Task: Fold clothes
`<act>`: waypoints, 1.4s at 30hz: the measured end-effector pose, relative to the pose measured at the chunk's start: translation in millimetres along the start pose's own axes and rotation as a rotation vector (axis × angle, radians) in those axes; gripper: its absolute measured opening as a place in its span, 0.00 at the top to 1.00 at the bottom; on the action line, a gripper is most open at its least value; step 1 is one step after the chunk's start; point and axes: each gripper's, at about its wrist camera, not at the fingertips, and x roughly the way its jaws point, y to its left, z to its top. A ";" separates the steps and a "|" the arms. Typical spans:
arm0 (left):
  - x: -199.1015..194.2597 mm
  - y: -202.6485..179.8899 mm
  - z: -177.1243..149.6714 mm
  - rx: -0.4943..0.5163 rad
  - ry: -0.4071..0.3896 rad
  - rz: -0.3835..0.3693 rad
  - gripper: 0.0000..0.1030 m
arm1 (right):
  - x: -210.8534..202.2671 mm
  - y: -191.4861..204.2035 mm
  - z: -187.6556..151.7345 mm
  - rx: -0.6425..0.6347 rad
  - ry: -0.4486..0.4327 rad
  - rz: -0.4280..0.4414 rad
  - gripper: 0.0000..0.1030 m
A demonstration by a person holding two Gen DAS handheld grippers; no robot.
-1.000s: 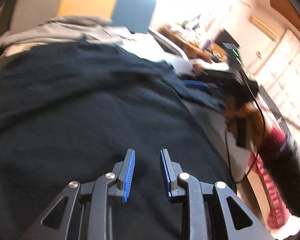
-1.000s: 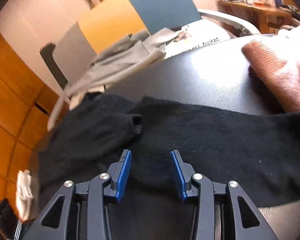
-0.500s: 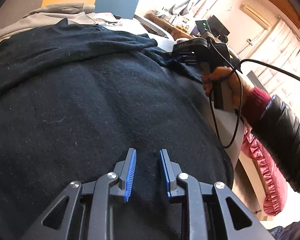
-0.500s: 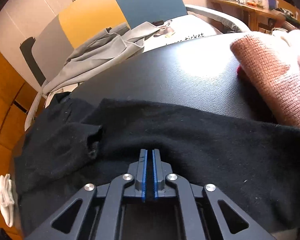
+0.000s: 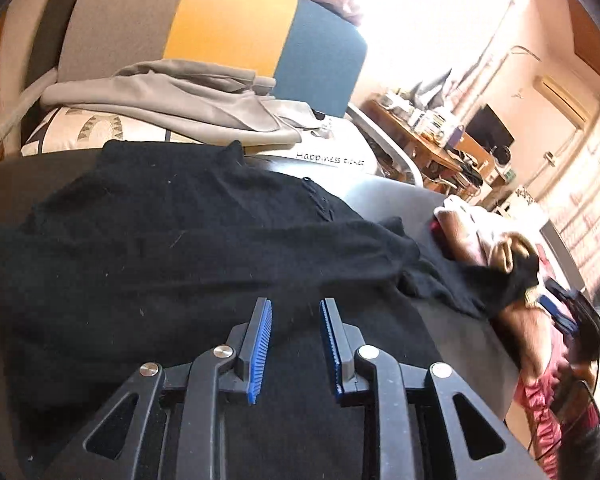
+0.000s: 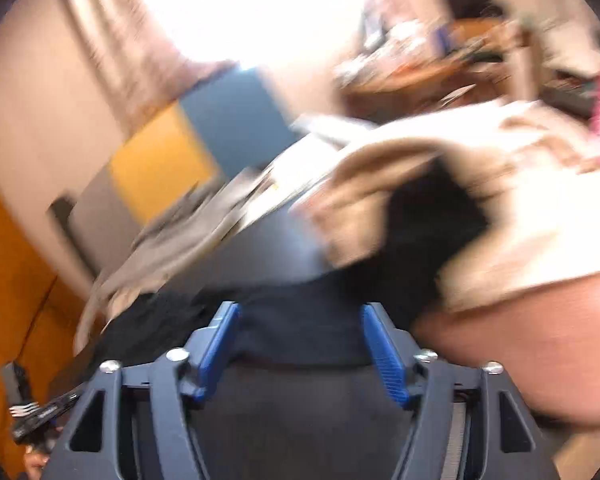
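Note:
A black garment (image 5: 180, 248) lies spread over the dark table (image 5: 388, 200). One black sleeve trails off to the right onto a beige and pink clothes pile (image 5: 480, 232). My left gripper (image 5: 296, 304) hovers over the garment's near part, open, with nothing between its blue pads. In the right wrist view, badly blurred, my right gripper (image 6: 300, 308) has its jaws opening wide with nothing pressed between them. Black fabric (image 6: 420, 224) lies just beyond it, against the beige pile (image 6: 520, 200). The right gripper (image 5: 560, 308) and the hand holding it show blurred at the left view's right edge.
A chair (image 5: 228, 28) with grey, yellow and blue panels stands behind the table, a grey garment (image 5: 180, 92) draped on its seat. A printed white cushion (image 5: 332, 148) lies beside it. A cluttered wooden desk (image 5: 440, 140) is at the back right.
The right gripper, shut on the black garment's edge half a second ago, has let go, spread its jaws and swung right toward the beige pile. The left gripper has drawn back.

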 end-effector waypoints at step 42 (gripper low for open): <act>97.2 10.6 33.4 0.085 0.089 0.262 0.76 | 49.5 69.2 56.8 0.166 -0.054 0.390 0.94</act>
